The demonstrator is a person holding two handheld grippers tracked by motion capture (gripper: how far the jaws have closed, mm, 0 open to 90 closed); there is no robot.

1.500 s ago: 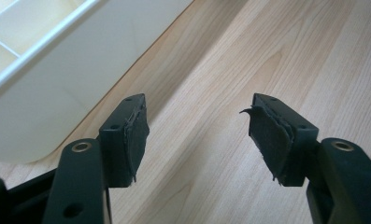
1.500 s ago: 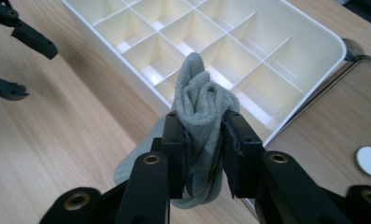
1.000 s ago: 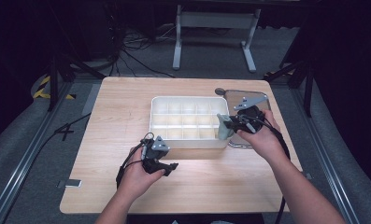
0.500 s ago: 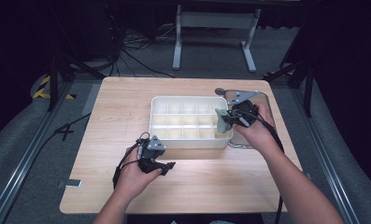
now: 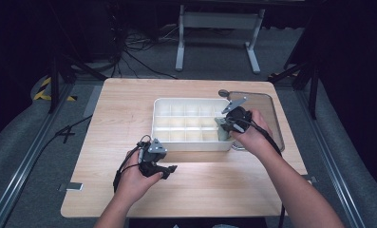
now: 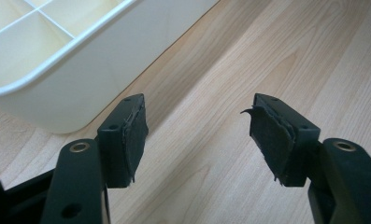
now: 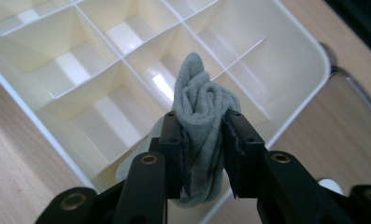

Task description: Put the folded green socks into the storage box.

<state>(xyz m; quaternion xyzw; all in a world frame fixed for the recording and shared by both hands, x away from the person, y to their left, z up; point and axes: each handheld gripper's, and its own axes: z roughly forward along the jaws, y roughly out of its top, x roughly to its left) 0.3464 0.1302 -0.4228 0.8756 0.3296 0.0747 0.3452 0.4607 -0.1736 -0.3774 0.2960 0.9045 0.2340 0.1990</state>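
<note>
My right gripper [image 7: 203, 140] clamps a rolled grey sock [image 7: 199, 107] above the divided tray [image 7: 286, 42]; my left gripper [image 6: 197, 135] gapes empty.

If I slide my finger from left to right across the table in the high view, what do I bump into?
Left gripper → white divided box → right gripper holding a grey sock → clear tray.

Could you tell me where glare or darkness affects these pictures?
High view: the floor beyond the table sinks into near black. Right gripper view: bright glare on the floors of the divided tray behind the grey sock. Left gripper view: even light, soft claw shadows on the wood.
</note>
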